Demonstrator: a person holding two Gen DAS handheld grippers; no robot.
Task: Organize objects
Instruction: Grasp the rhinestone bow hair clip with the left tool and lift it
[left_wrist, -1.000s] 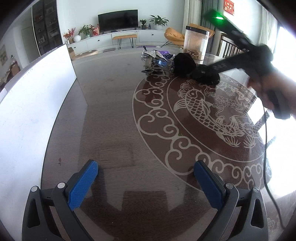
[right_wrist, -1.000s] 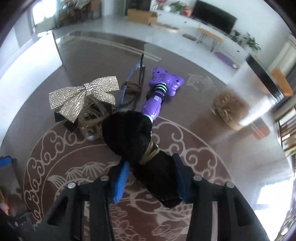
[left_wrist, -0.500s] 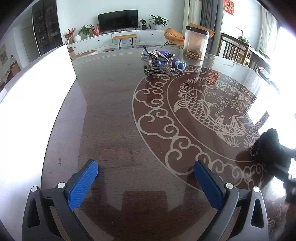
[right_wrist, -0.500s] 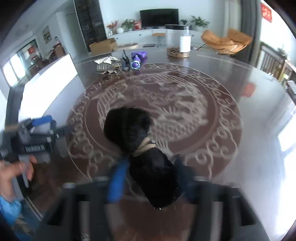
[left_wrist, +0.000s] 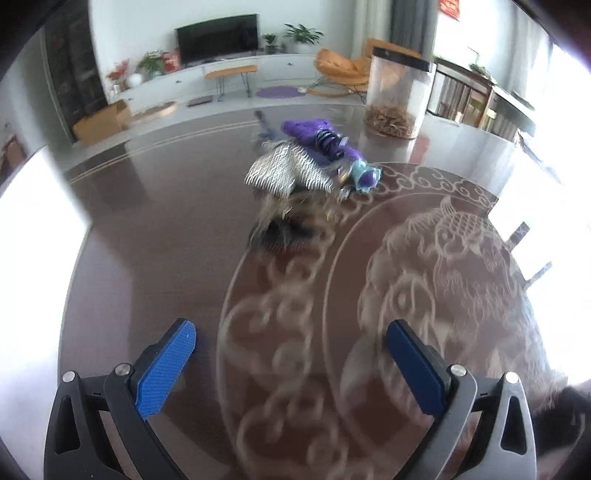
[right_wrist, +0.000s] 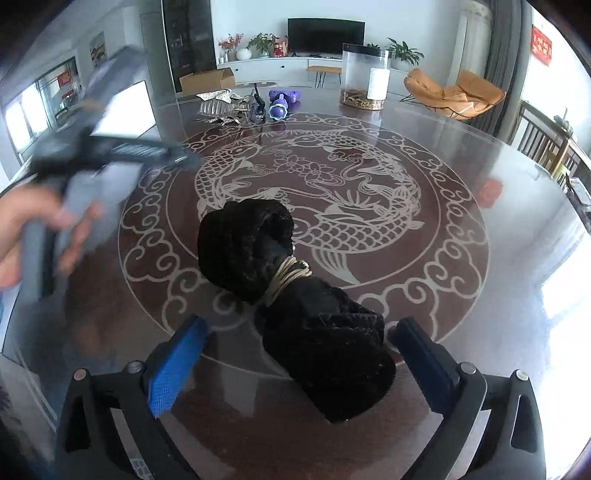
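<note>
A black fuzzy bow (right_wrist: 291, 291) tied with a beige cord lies on the table near its front edge, between the fingers of my right gripper (right_wrist: 299, 354), which is open and apart from it. My left gripper (left_wrist: 291, 365) is open and empty above the table. Ahead of it lies a pile with a silver sequin bow (left_wrist: 288, 171), a purple toy (left_wrist: 328, 146) and a dark furry item (left_wrist: 284, 232). The same pile (right_wrist: 243, 105) shows far off in the right wrist view, where the left gripper's body (right_wrist: 107, 155) appears blurred at the left.
The round dark table (right_wrist: 461, 206) carries a pale fish pattern. A clear jar (left_wrist: 397, 98) with a black lid stands at the far side, also in the right wrist view (right_wrist: 364, 83). A white board (left_wrist: 33, 236) lies along the table's left edge.
My right gripper has opened and let go of the black bow, which now rests on the table. My left gripper has moved forward toward the pile of objects.
</note>
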